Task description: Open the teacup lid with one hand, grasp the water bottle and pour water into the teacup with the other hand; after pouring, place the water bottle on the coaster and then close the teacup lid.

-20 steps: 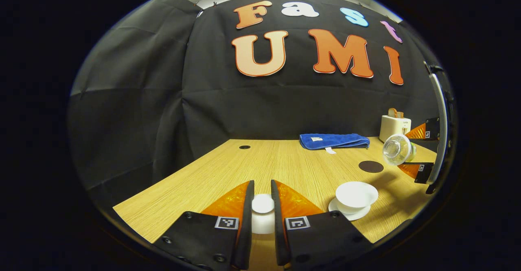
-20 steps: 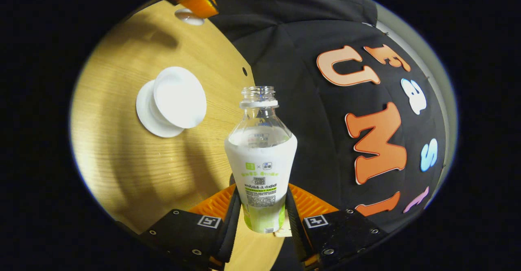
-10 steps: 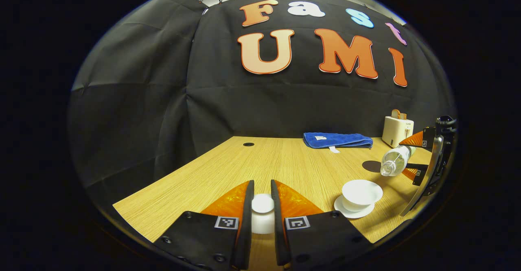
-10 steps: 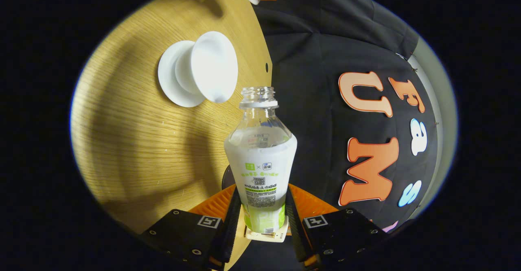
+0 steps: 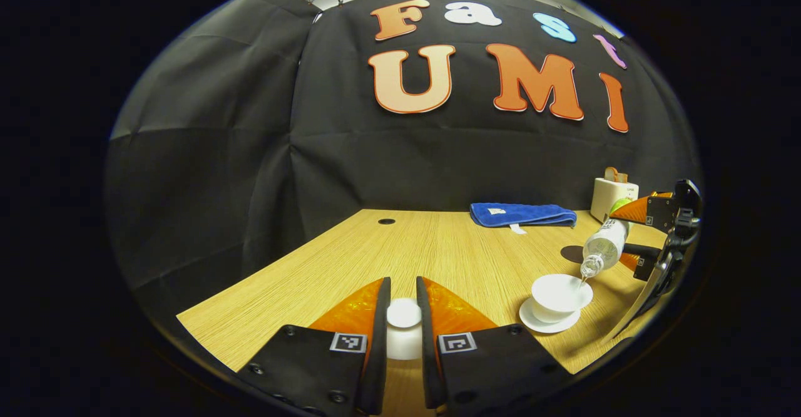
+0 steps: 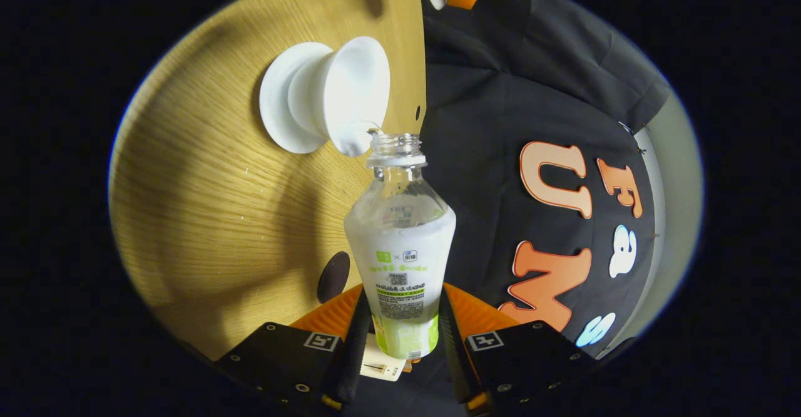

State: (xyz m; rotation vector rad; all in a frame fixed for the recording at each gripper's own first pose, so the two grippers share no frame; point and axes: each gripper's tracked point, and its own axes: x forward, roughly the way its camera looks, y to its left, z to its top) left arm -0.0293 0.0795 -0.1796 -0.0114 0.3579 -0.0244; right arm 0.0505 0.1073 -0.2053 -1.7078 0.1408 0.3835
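Here, in the left gripper view, the left gripper (image 5: 403, 323) pinches the white teacup lid (image 5: 403, 314) by its knob between its 2 fingers, held low over the wooden worktop (image 5: 438, 248). To the right, the open white teacup (image 5: 559, 293) sits on its white saucer (image 5: 532, 320), and the right gripper (image 5: 644, 236) holds the water bottle (image 5: 604, 245) tilted mouth-down over the cup's far rim, with a thin stream of water running from the mouth into the cup. Just behind the cup a dark round coaster (image 5: 571, 253) lies on the worktop, partly hidden by the bottle. Farther back are a folded blue towel (image 5: 522, 214) and a small cream toaster (image 5: 613, 195) near the wall. In the right gripper view, the right gripper (image 6: 402, 332) is clamped on the lower, labelled part of the water bottle (image 6: 400, 248), a finger pressing on each side. The uncapped mouth is at the rim of the teacup (image 6: 347, 107), which stands on its saucer (image 6: 275, 113). The coaster (image 6: 333, 276) lies on the worktop (image 6: 219, 216) just beside the gripper.
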